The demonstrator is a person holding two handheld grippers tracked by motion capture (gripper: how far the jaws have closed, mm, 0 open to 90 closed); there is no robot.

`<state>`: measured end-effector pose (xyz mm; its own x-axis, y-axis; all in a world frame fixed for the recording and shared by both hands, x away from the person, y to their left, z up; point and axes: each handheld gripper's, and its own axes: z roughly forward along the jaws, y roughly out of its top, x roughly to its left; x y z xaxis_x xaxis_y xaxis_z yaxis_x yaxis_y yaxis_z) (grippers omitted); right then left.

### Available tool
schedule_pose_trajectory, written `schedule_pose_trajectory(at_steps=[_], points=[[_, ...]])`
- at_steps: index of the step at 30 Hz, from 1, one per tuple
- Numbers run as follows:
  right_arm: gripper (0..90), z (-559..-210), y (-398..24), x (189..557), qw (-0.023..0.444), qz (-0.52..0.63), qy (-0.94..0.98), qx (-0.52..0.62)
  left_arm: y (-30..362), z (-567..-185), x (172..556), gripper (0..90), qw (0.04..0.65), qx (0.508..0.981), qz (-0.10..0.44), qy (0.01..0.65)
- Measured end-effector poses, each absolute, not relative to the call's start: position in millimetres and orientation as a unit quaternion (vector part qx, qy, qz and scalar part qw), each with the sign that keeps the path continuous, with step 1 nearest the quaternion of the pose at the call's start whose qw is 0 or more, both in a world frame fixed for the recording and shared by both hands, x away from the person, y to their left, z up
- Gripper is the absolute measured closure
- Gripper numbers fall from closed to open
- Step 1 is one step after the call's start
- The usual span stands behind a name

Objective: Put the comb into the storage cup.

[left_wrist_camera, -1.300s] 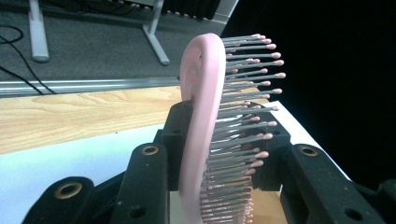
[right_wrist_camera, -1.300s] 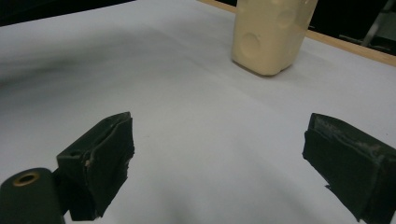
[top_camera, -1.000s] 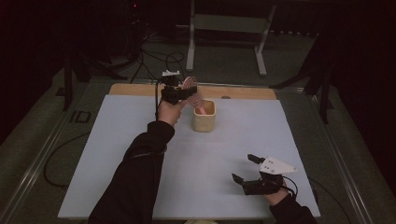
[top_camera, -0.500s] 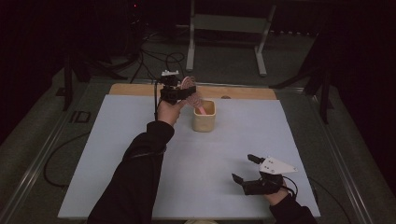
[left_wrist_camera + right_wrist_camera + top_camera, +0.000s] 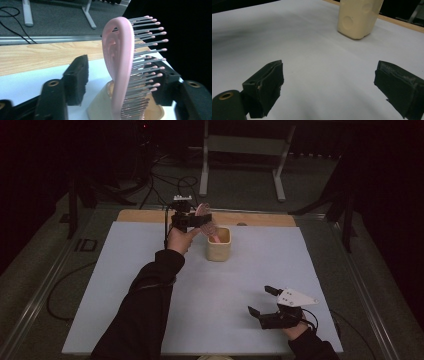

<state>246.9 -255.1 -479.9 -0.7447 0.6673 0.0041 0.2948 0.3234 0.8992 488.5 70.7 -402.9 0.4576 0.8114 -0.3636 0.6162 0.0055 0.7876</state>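
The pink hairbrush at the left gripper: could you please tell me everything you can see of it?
The pink hairbrush looks like glossy plastic, with a looped, openwork head and rows of thin pins tipped with small pink balls. It stands roughly upright, its handle end down inside the cream cup. The left gripper has just been opening; its fingers flank the head, one clear of it.

Right hand-held gripper (image 5: pixel 329 87) jaws wide apart, white table (image 5: pixel 312 62) beneath, cream cup (image 5: pixel 358 17) beyond

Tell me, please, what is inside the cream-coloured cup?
The handle end of a pink hairbrush stands inside the cream cup, its bristled head sticking out above the rim. The bottom of the cup is hidden by its wall and the brush.
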Motion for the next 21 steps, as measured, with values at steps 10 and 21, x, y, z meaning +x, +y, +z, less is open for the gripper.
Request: schedule_pose_trajectory(at_steps=[10,21], points=[[8.6,-480.3,-254.1,247.1,0.188,0.495,0.792,0.305,71.0,-396.3,483.5,17.1,0.492,0.726,0.094,0.471],[8.6,-479.8,-254.6,247.0,0.189,0.495,0.792,0.304,70.7,-397.6,482.4,0.1,0.492,0.741,0.076,0.45]])
